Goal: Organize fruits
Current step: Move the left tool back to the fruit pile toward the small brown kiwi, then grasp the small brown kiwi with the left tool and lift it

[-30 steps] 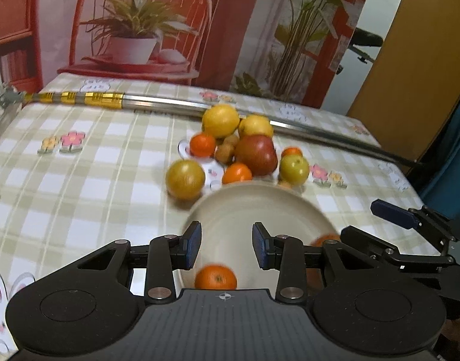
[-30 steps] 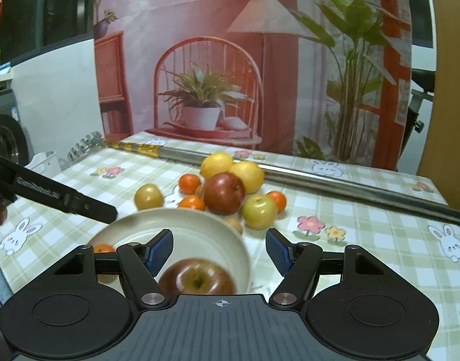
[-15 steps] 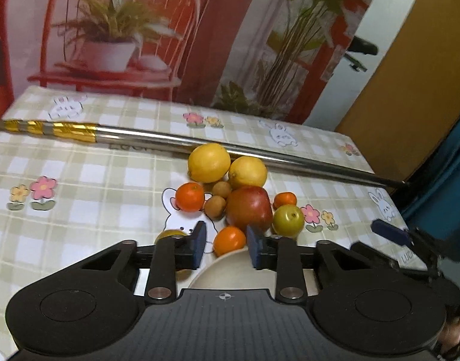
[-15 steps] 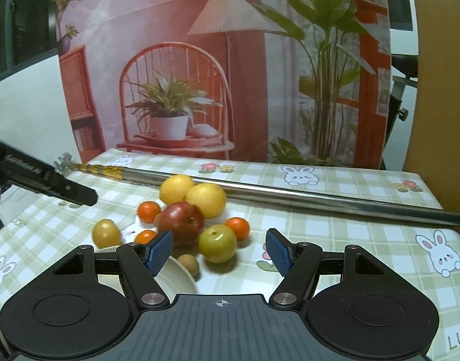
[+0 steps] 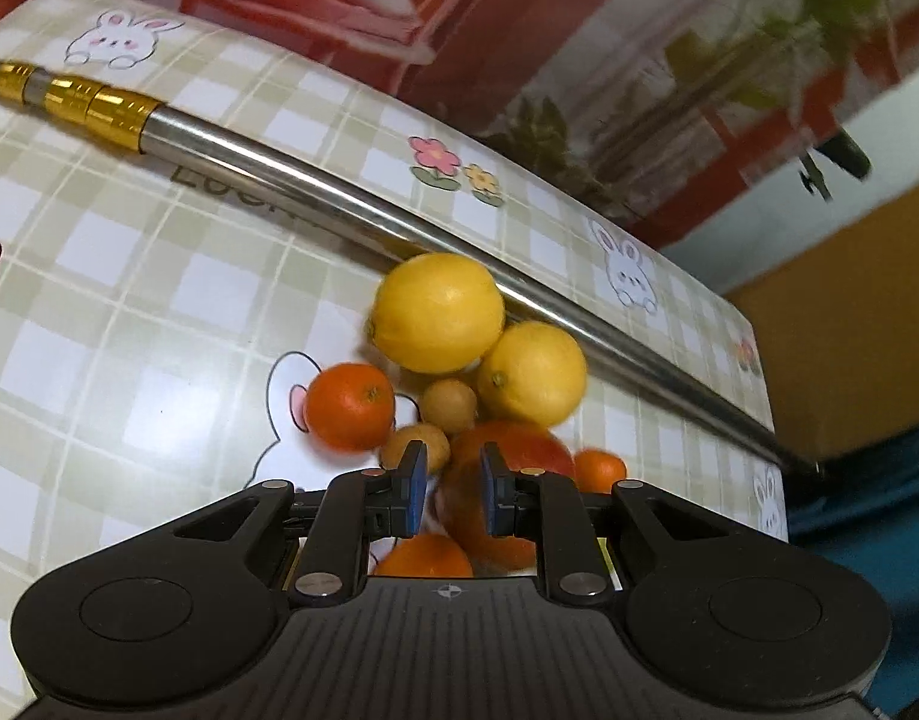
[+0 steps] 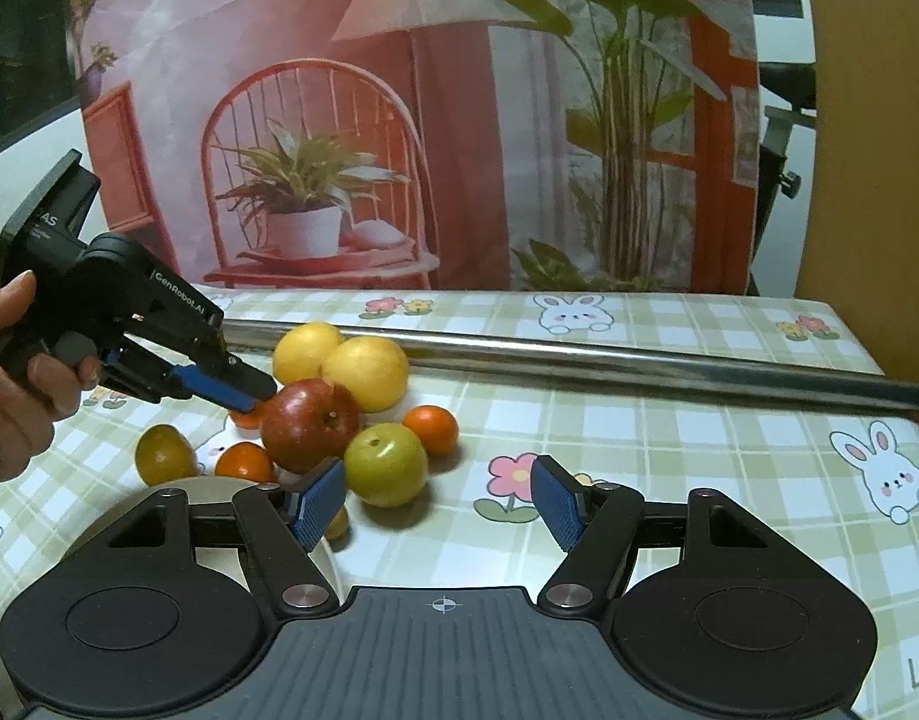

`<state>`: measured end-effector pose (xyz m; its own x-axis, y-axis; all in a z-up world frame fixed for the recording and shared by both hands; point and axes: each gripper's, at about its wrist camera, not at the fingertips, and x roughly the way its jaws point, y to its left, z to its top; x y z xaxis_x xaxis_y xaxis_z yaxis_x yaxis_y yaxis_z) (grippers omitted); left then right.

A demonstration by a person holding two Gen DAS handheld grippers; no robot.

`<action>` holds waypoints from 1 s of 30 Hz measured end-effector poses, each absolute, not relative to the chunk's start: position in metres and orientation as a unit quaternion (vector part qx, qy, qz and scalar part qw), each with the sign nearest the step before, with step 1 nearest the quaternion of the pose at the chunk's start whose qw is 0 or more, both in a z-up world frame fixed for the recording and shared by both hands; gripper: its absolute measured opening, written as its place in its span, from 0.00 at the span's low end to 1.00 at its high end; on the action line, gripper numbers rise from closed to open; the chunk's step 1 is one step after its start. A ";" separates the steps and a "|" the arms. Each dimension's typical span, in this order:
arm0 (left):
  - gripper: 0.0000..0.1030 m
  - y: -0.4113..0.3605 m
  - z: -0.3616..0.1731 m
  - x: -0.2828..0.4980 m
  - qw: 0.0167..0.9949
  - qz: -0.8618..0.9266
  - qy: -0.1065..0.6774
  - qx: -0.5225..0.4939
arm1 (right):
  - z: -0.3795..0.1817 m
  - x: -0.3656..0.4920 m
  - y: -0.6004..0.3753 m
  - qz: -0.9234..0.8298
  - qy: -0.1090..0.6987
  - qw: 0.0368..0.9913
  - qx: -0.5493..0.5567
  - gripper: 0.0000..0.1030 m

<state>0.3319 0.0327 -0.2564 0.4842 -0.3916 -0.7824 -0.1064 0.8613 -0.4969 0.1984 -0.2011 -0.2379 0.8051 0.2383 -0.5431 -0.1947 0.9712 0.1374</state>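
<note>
From the right wrist camera the person's hand shows at nine o'clock, gripping the black left gripper, whose blue-padded tips sit against the left side of the glossy round red apple; its own camera cannot show that hand, but shows the jaws a narrow gap apart with the apple's top between and below them, and whether the pads press the skin I cannot tell. The right gripper hangs wide open with nothing in it, the smooth yellow-green plum just beside its left pad. Only the left view gives the two small tan round fruits tucked between the dimpled orange mandarin and the two big yellow lemons. Only the right view gives the rim of the cream bowl at seven o'clock. The long polished steel pole fences the pile at twelve o'clock; bare checked vinyl tablecloth lies open toward three o'clock up to the table's edge.
</note>
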 end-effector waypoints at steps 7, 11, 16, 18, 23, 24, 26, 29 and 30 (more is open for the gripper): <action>0.18 0.039 -0.263 0.338 0.815 -0.073 0.509 -0.268 | -0.244 0.204 -0.205 0.112 0.296 0.947 0.044 0.63; 0.19 0.036 -0.263 0.340 0.822 -0.071 0.500 -0.265 | -0.245 0.205 -0.204 0.113 0.298 0.947 0.044 0.63; 0.19 0.035 -0.264 0.342 0.825 -0.076 0.500 -0.250 | -0.245 0.203 -0.205 0.111 0.298 0.947 0.040 0.63; 0.19 0.038 -0.265 0.342 0.822 -0.081 0.503 -0.256 | -0.244 0.204 -0.207 0.110 0.297 0.948 0.041 0.63; 0.23 0.042 -0.270 0.341 0.816 -0.076 0.510 -0.260 | -0.244 0.205 -0.208 0.110 0.297 0.948 0.042 0.63; 0.28 0.041 -0.271 0.341 0.815 -0.072 0.513 -0.258 | -0.244 0.205 -0.208 0.110 0.296 0.948 0.042 0.63; 0.29 0.041 -0.272 0.340 0.817 -0.070 0.511 -0.257 | -0.244 0.204 -0.208 0.111 0.295 0.948 0.040 0.63; 0.29 0.043 -0.274 0.341 0.814 -0.068 0.510 -0.270 | -0.244 0.204 -0.208 0.111 0.295 0.948 0.039 0.63; 0.29 0.043 -0.275 0.341 0.813 -0.068 0.509 -0.273 | -0.244 0.204 -0.208 0.111 0.296 0.948 0.039 0.63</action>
<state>0.3413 0.0430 -0.2746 0.4718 -0.3879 -0.7918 -0.1675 0.8422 -0.5124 0.2037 -0.2081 -0.2444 0.8003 0.2335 -0.5522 -0.1877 0.9723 0.1392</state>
